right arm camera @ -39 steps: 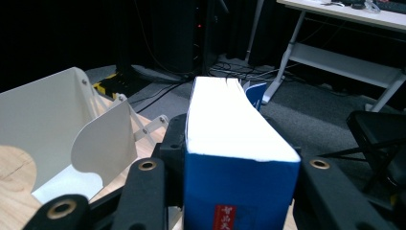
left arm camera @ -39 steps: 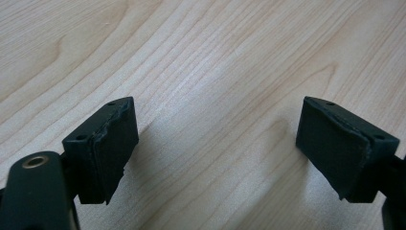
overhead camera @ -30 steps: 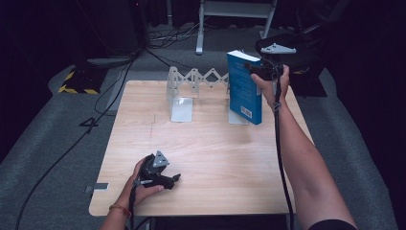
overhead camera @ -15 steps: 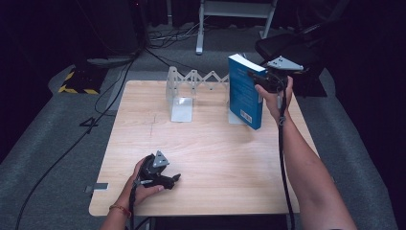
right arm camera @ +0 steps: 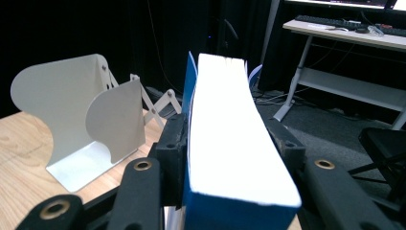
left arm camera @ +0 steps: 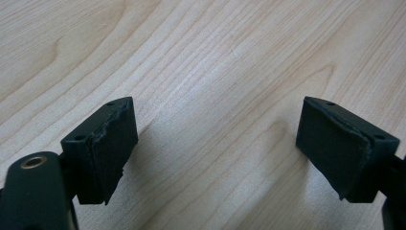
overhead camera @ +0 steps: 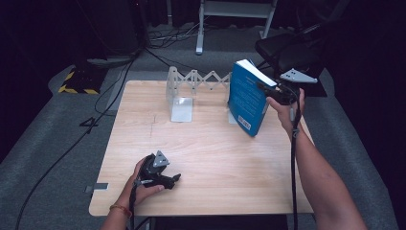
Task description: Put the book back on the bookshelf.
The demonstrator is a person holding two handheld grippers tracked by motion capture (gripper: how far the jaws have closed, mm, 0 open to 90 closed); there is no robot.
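A blue book with white page edges stands tilted at the table's back right, its lower corner by the wood. My right gripper is shut on its upper right edge. In the right gripper view the pads press both covers of the book. The jaws have just eased open a little with the book still between them. My left gripper rests on the wood near the front edge, open. Between its fingers I see bare wood.
A white accordion bookend rack stands at the back of the wooden table, just left of the book; its plates are close in the right gripper view. Cables, a chair and a desk frame lie beyond the table.
My right hand has carried the book to the right and lower, away from the rack's end, and it now tilts more. The left hand has stayed in place.
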